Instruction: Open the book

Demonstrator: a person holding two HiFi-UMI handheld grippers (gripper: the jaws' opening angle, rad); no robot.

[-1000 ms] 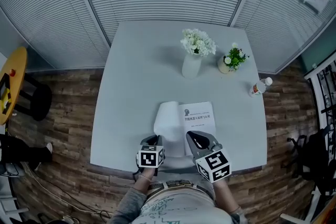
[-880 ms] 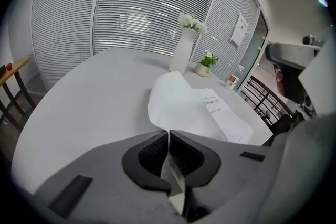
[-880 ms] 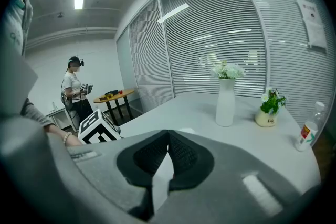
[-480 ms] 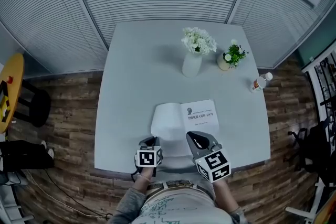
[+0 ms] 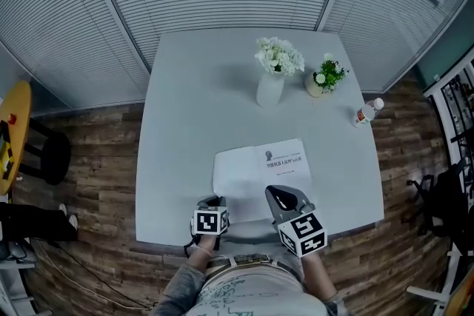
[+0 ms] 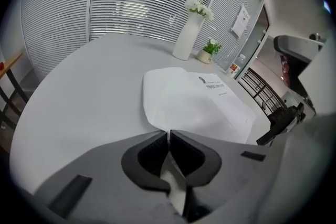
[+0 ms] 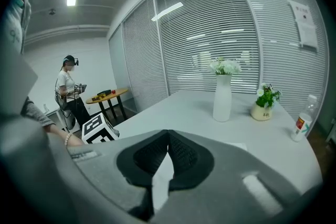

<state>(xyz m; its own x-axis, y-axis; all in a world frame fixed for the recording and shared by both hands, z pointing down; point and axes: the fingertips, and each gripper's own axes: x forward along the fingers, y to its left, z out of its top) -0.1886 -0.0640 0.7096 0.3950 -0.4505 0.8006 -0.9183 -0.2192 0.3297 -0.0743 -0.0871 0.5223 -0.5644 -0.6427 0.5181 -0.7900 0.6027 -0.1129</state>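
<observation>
We are completing the opening step, the left hand-held gripper (image 6: 169,132) just loosening its pinch on the thin white paper book's (image 5: 261,168) flattened cover (image 6: 176,99); we judge that a clean withdrawal follows.

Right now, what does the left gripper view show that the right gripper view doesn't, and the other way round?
Only the left gripper view shows the open book spread flat, its printed page on the right; the right gripper view catches at most a pale sliver. Only the right gripper view shows a person standing far left. Both share the white vase of flowers, the small potted plant and the grey table.
</observation>
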